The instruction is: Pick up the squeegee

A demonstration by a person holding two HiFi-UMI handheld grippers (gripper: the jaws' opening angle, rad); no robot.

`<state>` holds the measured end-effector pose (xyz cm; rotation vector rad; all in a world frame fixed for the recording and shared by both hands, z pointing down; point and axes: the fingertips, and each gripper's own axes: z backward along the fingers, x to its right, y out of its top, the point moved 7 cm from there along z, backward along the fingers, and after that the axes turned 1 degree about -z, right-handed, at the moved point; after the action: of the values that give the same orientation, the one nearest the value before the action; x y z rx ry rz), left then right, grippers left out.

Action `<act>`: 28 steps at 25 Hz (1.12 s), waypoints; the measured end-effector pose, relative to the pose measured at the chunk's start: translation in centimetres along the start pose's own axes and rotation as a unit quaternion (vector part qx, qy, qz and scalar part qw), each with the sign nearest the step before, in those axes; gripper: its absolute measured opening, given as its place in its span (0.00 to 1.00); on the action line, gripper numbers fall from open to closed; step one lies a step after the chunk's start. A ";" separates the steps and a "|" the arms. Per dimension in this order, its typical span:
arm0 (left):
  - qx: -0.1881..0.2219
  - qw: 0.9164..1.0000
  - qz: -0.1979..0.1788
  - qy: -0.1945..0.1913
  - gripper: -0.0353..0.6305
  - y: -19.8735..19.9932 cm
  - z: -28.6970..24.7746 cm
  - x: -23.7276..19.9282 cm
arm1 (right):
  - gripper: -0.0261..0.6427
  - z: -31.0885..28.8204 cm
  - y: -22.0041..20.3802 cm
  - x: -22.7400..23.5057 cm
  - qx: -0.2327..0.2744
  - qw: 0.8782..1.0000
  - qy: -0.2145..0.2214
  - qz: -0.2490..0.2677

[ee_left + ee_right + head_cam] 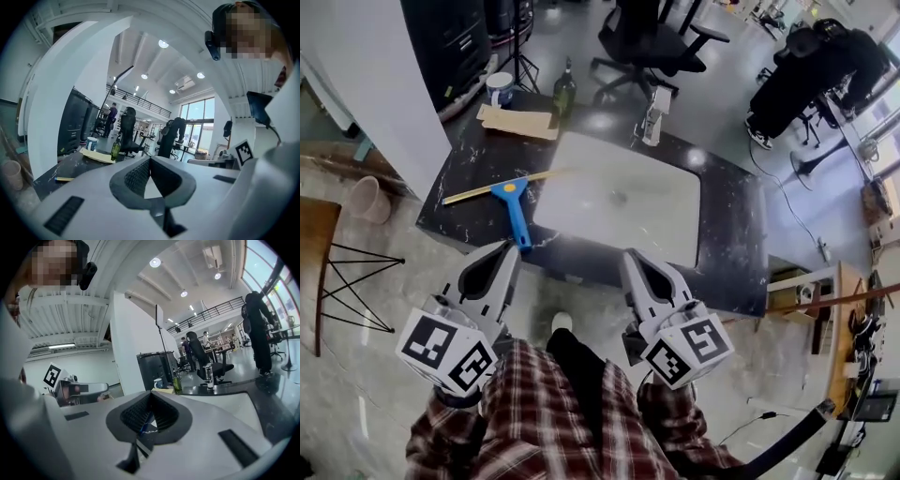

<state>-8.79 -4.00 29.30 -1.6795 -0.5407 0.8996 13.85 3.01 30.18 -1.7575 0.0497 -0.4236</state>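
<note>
The squeegee [512,200] lies flat on the dark worktop [733,220], just left of the white sink [661,220]. Its blue handle points toward the near edge. Its pale blade lies across the far end, and the blade's right tip reaches the sink's rim.

The left hand-held gripper [508,247] has its jaws pressed together with nothing between them. In the head view its tips sit near the end of the handle, over the near edge. How far above the worktop they are is hard to judge from there. The right hand-held gripper [630,255] sits beside it in front of the sink, well apart from the squeegee. Its jaws are also together and hold nothing. In the right gripper view a bit of blue shows through the gap behind the tips, probably the handle beyond them.

At the back left of the worktop are a cup [499,88], a green bottle [565,91] and a flat sheet of card [518,122]. A tap [654,114] stands behind the sink. A pink bucket [367,199] sits on the floor at the left.
</note>
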 end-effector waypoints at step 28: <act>-0.012 1.000 0.013 -0.017 0.07 6.2 -10.3 -16.0 | 0.06 -21.8 2.3 0.0 -0.046 0.998 0.048 -0.016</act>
<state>-10.92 -23.89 29.16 -1.6991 -0.5560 0.9454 7.60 -17.99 31.70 -1.8288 0.1101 -0.5363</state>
